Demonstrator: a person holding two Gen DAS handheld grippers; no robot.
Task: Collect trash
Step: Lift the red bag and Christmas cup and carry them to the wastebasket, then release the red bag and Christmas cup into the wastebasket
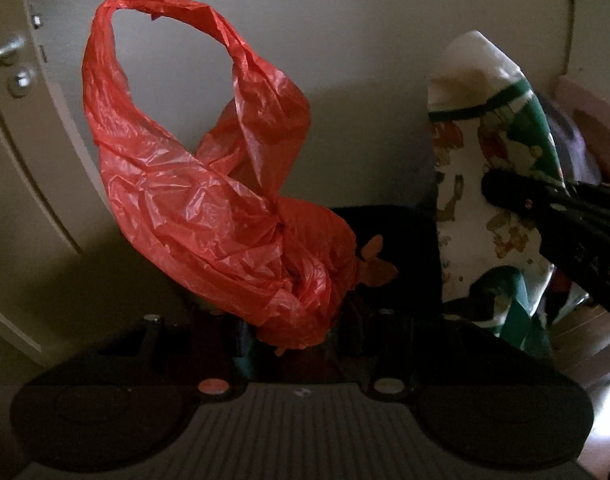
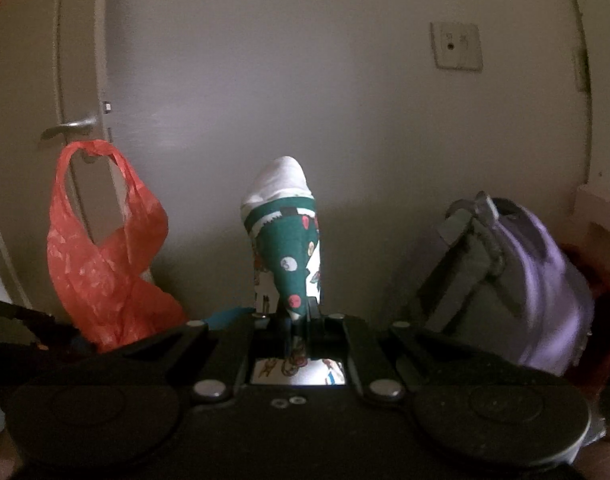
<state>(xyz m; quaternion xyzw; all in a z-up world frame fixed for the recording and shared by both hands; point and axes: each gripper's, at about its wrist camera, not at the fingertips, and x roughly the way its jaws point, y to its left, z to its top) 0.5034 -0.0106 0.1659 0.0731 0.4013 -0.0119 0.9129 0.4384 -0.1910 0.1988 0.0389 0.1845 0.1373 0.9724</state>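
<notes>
Here my right gripper (image 2: 293,312) pinched the paper cup (image 2: 285,232); my left gripper (image 1: 289,320) clamped the red bag (image 1: 209,208) alongside.

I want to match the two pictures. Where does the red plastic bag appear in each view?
Left wrist view: red plastic bag fills the centre-left, rising from between the fingers.
Right wrist view: red plastic bag at the left, below the door handle.
Shared landmark: the door handle, left edge in both.

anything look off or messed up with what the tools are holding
The paper cup in the right tool is pinched flat and creased, not round. The red plastic bag at the left tool is twisted and crumpled.
</notes>
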